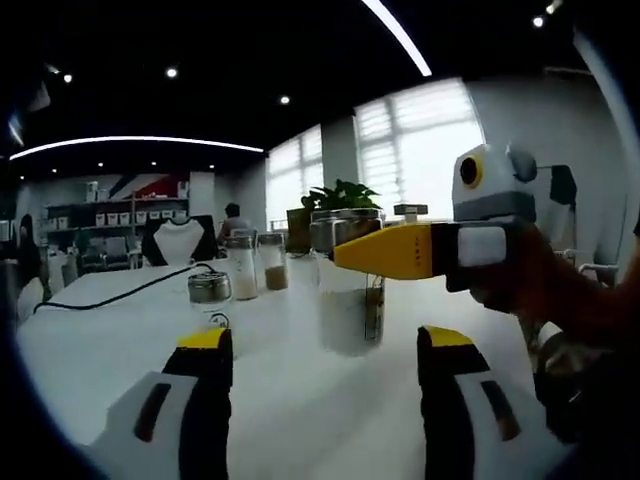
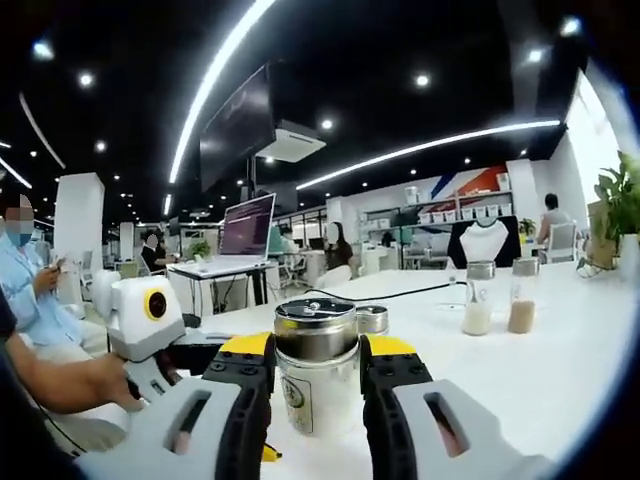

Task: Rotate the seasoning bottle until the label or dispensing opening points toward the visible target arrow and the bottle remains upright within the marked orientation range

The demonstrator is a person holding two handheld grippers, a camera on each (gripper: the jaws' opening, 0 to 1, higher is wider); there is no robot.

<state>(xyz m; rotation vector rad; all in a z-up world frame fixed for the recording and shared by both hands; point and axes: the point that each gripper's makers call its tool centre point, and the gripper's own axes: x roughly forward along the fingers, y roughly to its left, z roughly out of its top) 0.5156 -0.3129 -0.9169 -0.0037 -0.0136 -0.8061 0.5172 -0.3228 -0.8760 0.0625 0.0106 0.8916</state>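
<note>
The seasoning bottle (image 2: pixel 316 385) is a glass jar with a silver lid and white contents, standing upright on the white table (image 2: pixel 560 370). My right gripper (image 2: pixel 316 352) is shut on it, one yellow-tipped jaw on each side just below the lid. In the left gripper view the same bottle (image 1: pixel 348 310) stands just beyond my left gripper (image 1: pixel 325 342), whose jaws are open and apart from the glass. The right gripper's yellow finger (image 1: pixel 385 250) reaches in from the right against the bottle's upper part. No arrow mark is visible.
A small silver-lidded shaker (image 1: pixel 210 290) and two taller bottles (image 1: pixel 243 268) (image 1: pixel 273 262) stand farther back, beside a black cable (image 1: pixel 120 293). A plant (image 1: pixel 340 197) is behind them. A hand holds the left gripper's body (image 2: pixel 145 318); a laptop (image 2: pixel 246 228) and a seated person (image 2: pixel 30 290) are beyond.
</note>
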